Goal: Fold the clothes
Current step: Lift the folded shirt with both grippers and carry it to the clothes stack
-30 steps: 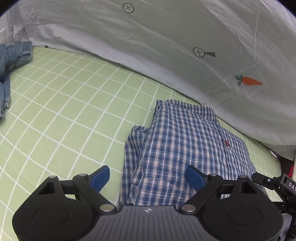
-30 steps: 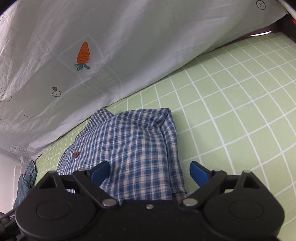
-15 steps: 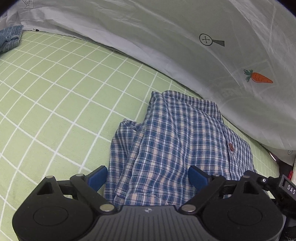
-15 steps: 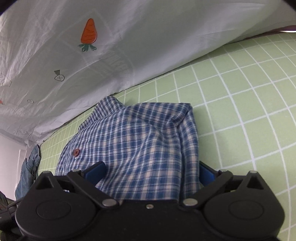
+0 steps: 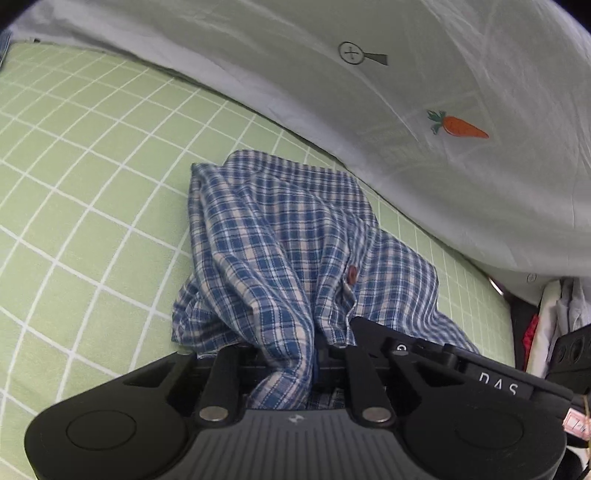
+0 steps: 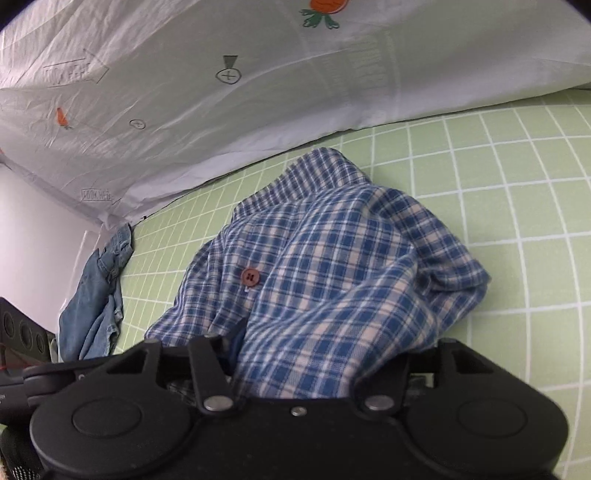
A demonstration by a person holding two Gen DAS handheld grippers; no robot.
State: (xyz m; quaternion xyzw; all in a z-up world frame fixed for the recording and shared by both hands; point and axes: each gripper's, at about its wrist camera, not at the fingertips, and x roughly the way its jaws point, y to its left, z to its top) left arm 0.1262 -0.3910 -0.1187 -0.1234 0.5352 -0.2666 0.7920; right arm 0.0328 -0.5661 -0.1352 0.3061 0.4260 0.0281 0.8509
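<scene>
Both hand-held grippers, L (image 5: 291, 363) & R (image 6: 295, 373), apparently clamped on plaid shirt (image 5: 295, 236) hem.

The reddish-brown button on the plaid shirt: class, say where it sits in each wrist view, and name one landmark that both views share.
Left wrist view: the reddish-brown button sits right of centre, on the plaid shirt, above the claw.
Right wrist view: the button sits left of centre, on the shirt's front.
Shared landmark: the orange carrot print on the white sheet.
</scene>
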